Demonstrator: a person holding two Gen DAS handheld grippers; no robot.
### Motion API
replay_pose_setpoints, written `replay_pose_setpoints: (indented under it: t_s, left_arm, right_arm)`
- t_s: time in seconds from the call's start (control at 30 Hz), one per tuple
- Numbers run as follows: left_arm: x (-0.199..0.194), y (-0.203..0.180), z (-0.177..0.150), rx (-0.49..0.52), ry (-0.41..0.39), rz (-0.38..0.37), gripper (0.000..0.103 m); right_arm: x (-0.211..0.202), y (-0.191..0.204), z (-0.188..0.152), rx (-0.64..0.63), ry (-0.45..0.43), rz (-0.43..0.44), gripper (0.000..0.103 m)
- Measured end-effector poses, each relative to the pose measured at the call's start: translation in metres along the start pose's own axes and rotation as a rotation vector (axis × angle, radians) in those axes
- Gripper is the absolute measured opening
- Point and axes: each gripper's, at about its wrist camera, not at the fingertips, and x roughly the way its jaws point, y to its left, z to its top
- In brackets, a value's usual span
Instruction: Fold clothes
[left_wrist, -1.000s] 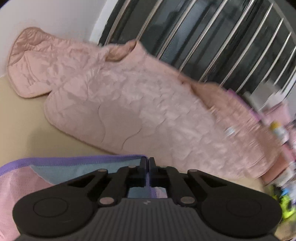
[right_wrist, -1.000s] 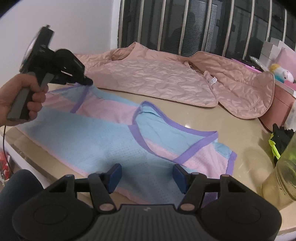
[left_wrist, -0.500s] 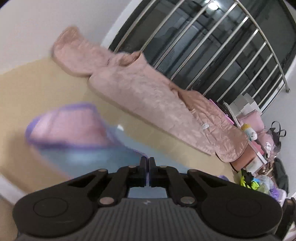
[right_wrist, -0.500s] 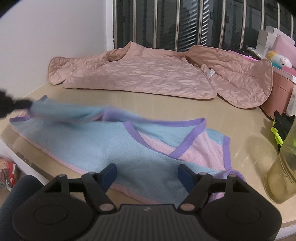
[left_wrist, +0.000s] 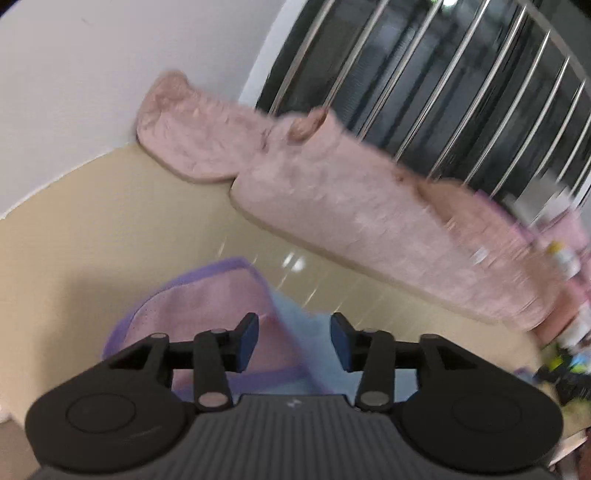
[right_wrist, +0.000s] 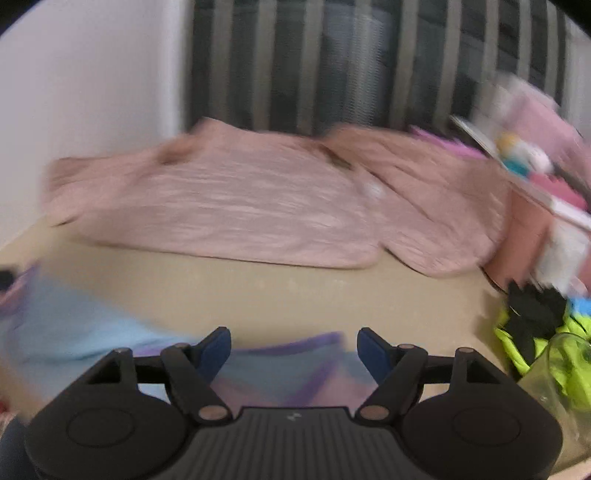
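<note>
A thin pink and light-blue garment with purple trim (left_wrist: 225, 306) lies on the beige table (left_wrist: 92, 236). My left gripper (left_wrist: 294, 338) hovers over its folded-over edge; its jaws are opening, and the pads do not press on the cloth beneath the gap. In the blurred right wrist view the same garment (right_wrist: 74, 332) stretches along the near side of the table. My right gripper (right_wrist: 294, 350) stands open above its purple-trimmed end, holding nothing. A pink quilted jacket (right_wrist: 236, 206) lies spread along the back of the table.
The quilted jacket (left_wrist: 354, 218) rests against a white wall and a barred window (left_wrist: 461, 92). At the right stand a pink box (right_wrist: 524, 229), a yellow-green and black item (right_wrist: 535, 325) and a clear greenish container (right_wrist: 561, 373).
My left gripper was shut on the garment's edge, carried it across and has now let go, jaws apart. The right gripper widened a little and rose; the view swung up.
</note>
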Motion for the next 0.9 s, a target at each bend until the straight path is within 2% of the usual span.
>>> replay_pose_setpoints:
  t_s: [0.07,0.13,0.17,0.2,0.23,0.3,0.47,0.5,0.6,0.67,0.77,0.83,0.87,0.9]
  left_arm:
    - [0.009,-0.001,-0.001,0.017,-0.010,-0.002,0.049]
    - [0.012,-0.003,-0.003,0.030,-0.013,-0.003,0.049]
    - [0.012,-0.004,-0.004,0.044,-0.017,0.006,0.049]
    - [0.012,-0.006,-0.007,0.066,-0.023,0.015,0.049]
    - [0.012,-0.007,-0.009,0.087,-0.029,0.025,0.049]
    - [0.012,-0.011,-0.012,0.119,-0.032,0.044,0.049]
    - [0.011,-0.010,-0.010,0.103,-0.026,0.053,0.049]
    - [0.011,-0.009,-0.010,0.091,-0.026,0.049,0.049]
    - [0.011,-0.004,-0.008,0.065,-0.023,0.034,0.049]
    - [0.012,-0.002,-0.006,0.059,-0.023,0.026,0.049]
    - [0.012,-0.001,-0.005,0.061,-0.015,0.021,0.049]
    - [0.012,-0.001,-0.004,0.056,-0.010,0.019,0.049]
    - [0.012,-0.001,-0.004,0.050,-0.009,0.017,0.051]
    - [0.012,0.000,-0.004,0.045,-0.010,0.013,0.052]
  right_arm:
    - [0.018,-0.008,0.004,0.011,0.045,-0.074,0.073]
    - [0.032,-0.015,0.003,0.027,0.089,-0.100,0.051]
    - [0.037,-0.019,0.003,0.042,0.111,-0.098,0.021]
    - [0.039,-0.021,0.001,0.058,0.117,-0.092,0.001]
    - [0.039,-0.024,0.000,0.075,0.116,-0.087,0.003]
    - [0.021,-0.021,-0.003,0.070,0.038,-0.103,0.002]
    - [-0.065,0.000,-0.030,-0.012,-0.291,-0.137,0.002]
    - [-0.074,0.004,-0.043,-0.038,-0.318,-0.142,0.002]
    - [-0.090,0.015,-0.080,-0.115,-0.350,-0.148,0.005]
    - [-0.084,0.017,-0.101,-0.147,-0.294,-0.166,0.004]
    - [-0.078,0.011,-0.116,-0.110,-0.216,-0.154,0.005]
    - [-0.080,0.007,-0.115,-0.091,-0.183,-0.128,0.015]
    - [-0.080,0.006,-0.109,-0.083,-0.191,-0.121,0.034]
    - [-0.081,0.006,-0.103,-0.076,-0.205,-0.116,0.059]
